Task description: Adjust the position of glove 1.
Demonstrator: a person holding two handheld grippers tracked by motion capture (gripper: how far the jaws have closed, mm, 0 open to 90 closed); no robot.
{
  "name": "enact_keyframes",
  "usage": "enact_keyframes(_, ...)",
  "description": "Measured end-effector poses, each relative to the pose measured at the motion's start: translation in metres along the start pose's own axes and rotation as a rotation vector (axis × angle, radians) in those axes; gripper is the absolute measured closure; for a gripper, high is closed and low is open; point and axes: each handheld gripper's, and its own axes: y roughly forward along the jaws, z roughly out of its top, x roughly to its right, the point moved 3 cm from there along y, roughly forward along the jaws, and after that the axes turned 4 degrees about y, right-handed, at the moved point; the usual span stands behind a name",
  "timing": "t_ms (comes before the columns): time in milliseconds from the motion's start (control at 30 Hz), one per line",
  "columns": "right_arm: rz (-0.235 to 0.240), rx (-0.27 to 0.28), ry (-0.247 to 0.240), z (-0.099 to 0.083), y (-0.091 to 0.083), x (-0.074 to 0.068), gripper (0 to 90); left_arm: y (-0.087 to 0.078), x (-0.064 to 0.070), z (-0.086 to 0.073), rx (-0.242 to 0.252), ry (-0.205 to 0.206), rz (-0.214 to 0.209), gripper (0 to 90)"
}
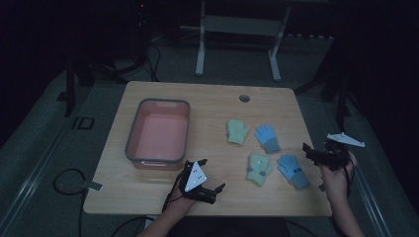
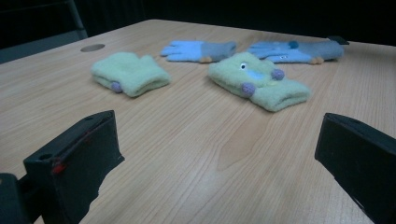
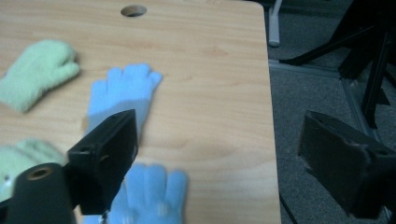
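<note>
my left gripper (image 1: 210,190) and right gripper (image 1: 316,154) hang spread wide (nothing held), flanking the gloves (image 1: 259,169) for a pick.

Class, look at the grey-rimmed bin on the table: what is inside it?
The bin holds nothing: its bare pink floor shows. All four gloves lie outside on the table. The strip behind its near wall is hidden.

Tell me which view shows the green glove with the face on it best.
The left gripper view: the green face glove lies close and sharp there, eye and purple bobbles plain. The high view shows it whole but small and dim. The right gripper view catches a blurred edge of it at the left, beside that gripper's jaw.
</note>
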Motion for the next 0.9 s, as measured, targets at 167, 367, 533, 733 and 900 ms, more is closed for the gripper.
enact_keyframes(167, 0.03, -0.001, -0.026, 0.008, 0.005, -0.014, 11.3, 0.0, 0.001, 0.0, 0.002, 0.005, 0.0, 0.0)
enact_keyframes(367, 0.074, -0.004, -0.041, 0.018, 0.014, -0.027, 13.9, 0.0, 0.001, 0.0, 0.002, 0.006, 0.0, 0.0)
enact_keyframes(533, 0.11, -0.002, -0.055, 0.028, 0.022, -0.041, 16.7, 0.0, 0.001, 0.0, -0.001, 0.012, 0.001, 0.0)
enact_keyframes(733, 0.142, -0.002, -0.076, 0.036, 0.032, -0.059, 18.5, 0.0, 0.001, 0.0, 0.001, 0.012, 0.003, 0.0)
enact_keyframes(900, 0.162, -0.009, -0.09, 0.044, 0.042, -0.075, 18.7, 0.0, 0.001, 0.0, 0.001, 0.011, 0.002, 0.0)
